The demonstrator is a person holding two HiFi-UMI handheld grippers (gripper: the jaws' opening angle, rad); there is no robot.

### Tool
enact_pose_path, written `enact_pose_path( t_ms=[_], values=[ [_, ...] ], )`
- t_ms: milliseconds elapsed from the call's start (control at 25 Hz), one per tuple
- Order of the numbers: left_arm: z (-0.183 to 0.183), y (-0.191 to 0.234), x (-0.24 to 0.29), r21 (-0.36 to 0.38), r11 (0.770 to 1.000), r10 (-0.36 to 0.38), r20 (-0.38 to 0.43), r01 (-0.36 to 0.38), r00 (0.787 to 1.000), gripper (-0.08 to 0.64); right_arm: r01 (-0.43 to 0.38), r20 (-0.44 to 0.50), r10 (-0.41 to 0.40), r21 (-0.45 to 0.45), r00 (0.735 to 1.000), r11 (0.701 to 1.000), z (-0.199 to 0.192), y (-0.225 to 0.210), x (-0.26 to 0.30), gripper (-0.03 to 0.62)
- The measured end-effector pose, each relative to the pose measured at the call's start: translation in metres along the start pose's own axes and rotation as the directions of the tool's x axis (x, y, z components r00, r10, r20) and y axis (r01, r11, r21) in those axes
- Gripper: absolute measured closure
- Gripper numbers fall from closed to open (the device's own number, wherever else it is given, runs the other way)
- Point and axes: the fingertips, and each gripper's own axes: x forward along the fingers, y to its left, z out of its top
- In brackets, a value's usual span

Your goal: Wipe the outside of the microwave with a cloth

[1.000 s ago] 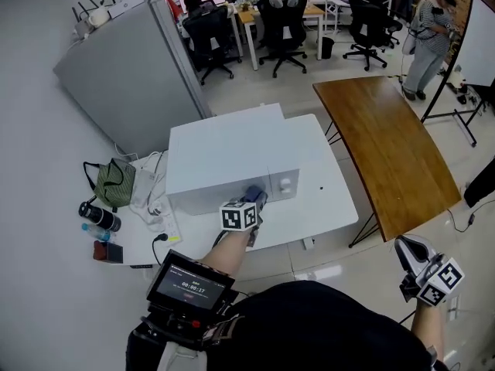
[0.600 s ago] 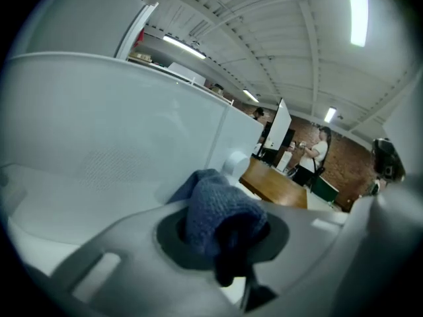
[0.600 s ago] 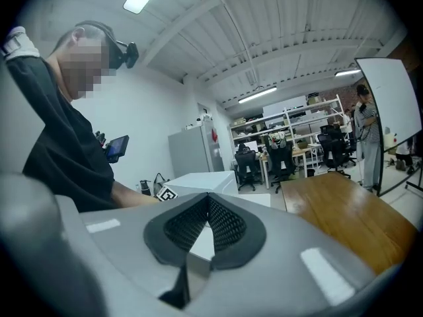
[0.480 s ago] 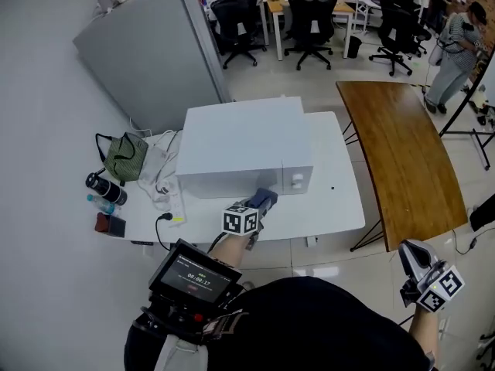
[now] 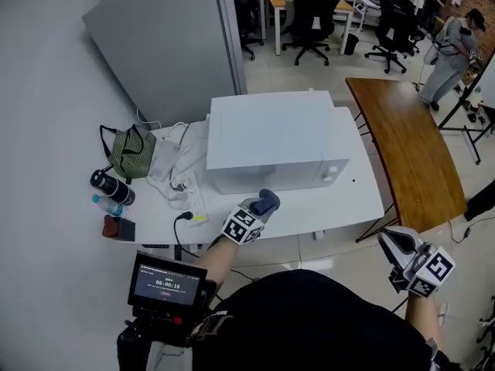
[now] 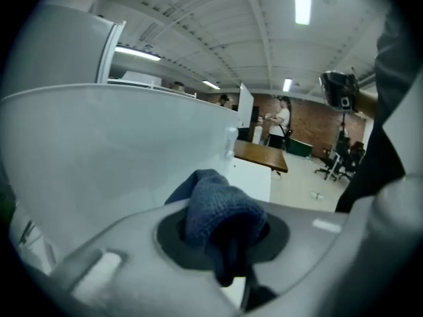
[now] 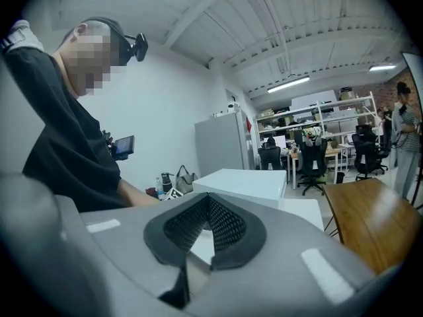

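Note:
The white microwave [image 5: 274, 141] stands on a white table [image 5: 340, 207], its front face turned toward me. My left gripper [image 5: 259, 207] is shut on a bunched dark blue cloth [image 5: 267, 201]. It hangs over the table's front strip, a short way clear of the microwave's front. In the left gripper view the cloth [image 6: 221, 213] bulges out between the jaws of the left gripper [image 6: 225, 233], with the microwave's pale front [image 6: 112, 150] filling the left. My right gripper [image 5: 396, 251] is low at the right, off the table; in its own view the right gripper [image 7: 208, 233] is shut and holds nothing, and the microwave [image 7: 241, 183] lies ahead.
A green bag [image 5: 128, 153], a black bottle [image 5: 112, 186], a water bottle [image 5: 104, 205] and a power strip with cables [image 5: 184, 185] crowd the table's left end. A wooden table [image 5: 410, 149] stands to the right. A grey partition [image 5: 170, 45] rises behind; a person [image 5: 452, 45] stands far right.
My left gripper has drawn the cloth back off the microwave's front toward the table's near edge. The head view has shifted, so the microwave sits further right. The right gripper stays low.

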Motion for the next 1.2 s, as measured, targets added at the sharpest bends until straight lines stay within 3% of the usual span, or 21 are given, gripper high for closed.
enact_pose_path(
  t_ms=[160,320,400,560,800,920,1080,1200],
  values=[
    [0.031,-0.031,0.052,0.086,0.991,-0.107,0.0,0.107,0.994,0.5,0.079,-0.005,-0.079,0.013,0.997,0.997,-0.006,-0.003,-0.026,0.588],
    [0.057,-0.057,0.115,0.128,0.981,-0.142,-0.028,0.144,0.989,0.5,0.173,-0.003,-0.173,0.044,0.985,0.984,-0.014,-0.03,-0.078,0.588],
    [0.066,-0.061,0.143,0.102,0.988,-0.113,-0.05,0.118,0.992,0.5,0.209,-0.005,-0.209,0.062,0.978,0.976,-0.02,-0.047,-0.104,0.588],
    [0.072,-0.04,0.162,-0.01,1.0,0.02,-0.055,-0.021,0.998,0.5,0.239,-0.019,-0.239,0.106,0.971,0.965,-0.034,-0.082,-0.143,0.588],
    [0.057,0.0,0.132,-0.124,0.984,0.123,-0.038,-0.126,0.992,0.503,0.179,-0.025,-0.178,0.106,0.984,0.978,-0.028,-0.098,-0.132,0.588],
    [0.026,0.039,0.088,-0.221,0.952,0.205,-0.043,-0.209,0.978,0.505,0.131,-0.029,-0.129,0.076,0.991,0.988,-0.017,-0.084,-0.103,0.588],
    [-0.016,0.105,0.004,-0.358,0.88,0.325,-0.022,-0.311,0.945,0.503,0.063,-0.047,-0.061,0.037,0.997,0.997,-0.006,-0.051,-0.049,0.588],
    [-0.037,0.143,-0.055,-0.41,0.842,0.384,-0.004,-0.351,0.923,0.502,0.003,-0.057,-0.002,0.004,0.998,1.0,0.004,-0.016,-0.005,0.588]
  ],
)
